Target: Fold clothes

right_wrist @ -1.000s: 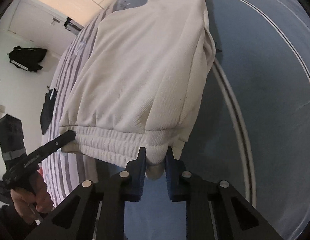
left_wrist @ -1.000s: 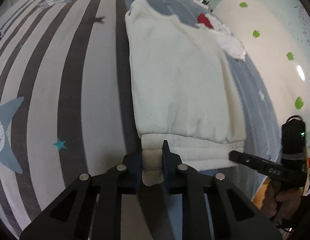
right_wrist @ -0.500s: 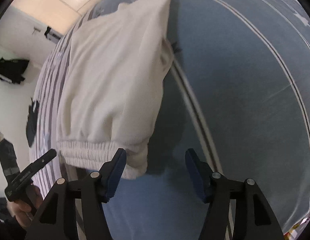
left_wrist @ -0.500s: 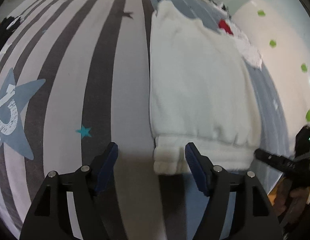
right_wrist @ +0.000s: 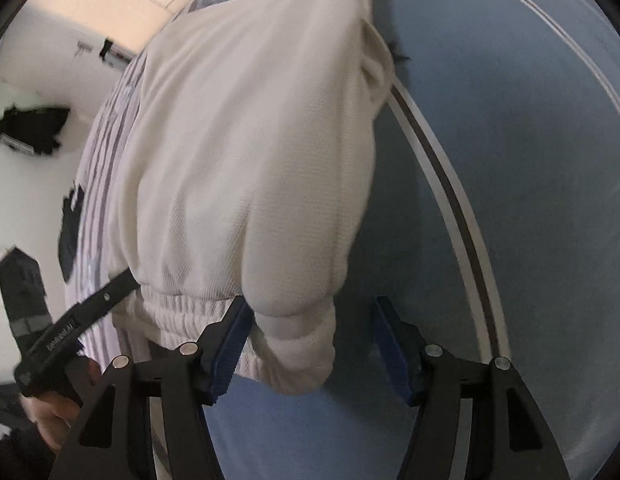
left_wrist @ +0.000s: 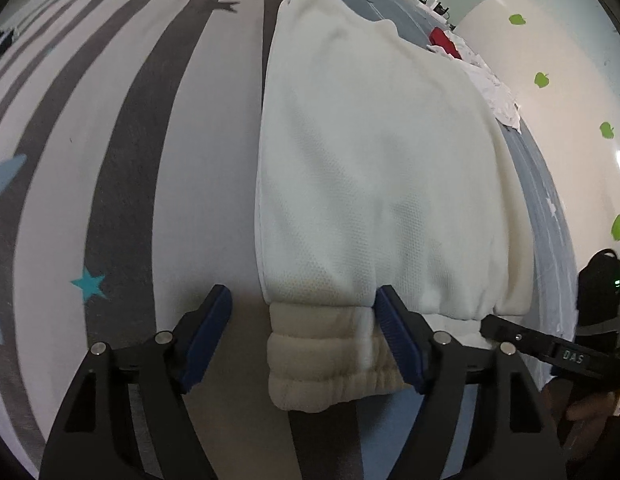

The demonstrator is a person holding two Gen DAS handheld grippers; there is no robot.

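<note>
A white knit garment [left_wrist: 374,184] lies folded lengthwise on the bed, its ribbed hem [left_wrist: 322,360] nearest me. My left gripper [left_wrist: 304,344] is open, its jaws either side of the hem's left corner, not closed on it. In the right wrist view the same garment [right_wrist: 250,152] lies ahead and my right gripper [right_wrist: 314,344] is open around the hem's right corner [right_wrist: 302,356]. Each gripper shows in the other's view: the right one [left_wrist: 550,352] and the left one [right_wrist: 70,332].
The bed cover has grey and white stripes with stars [left_wrist: 110,160] on the left and is blue [right_wrist: 510,160] on the right. A red and white pile of clothes [left_wrist: 470,68] lies far back. A wall with green apple stickers [left_wrist: 570,92] is at the right.
Both grippers were shut on the hem corners one second ago. They have opened and let the garment go, and it now rests on the bed. Both have moved closer to the hem again.
</note>
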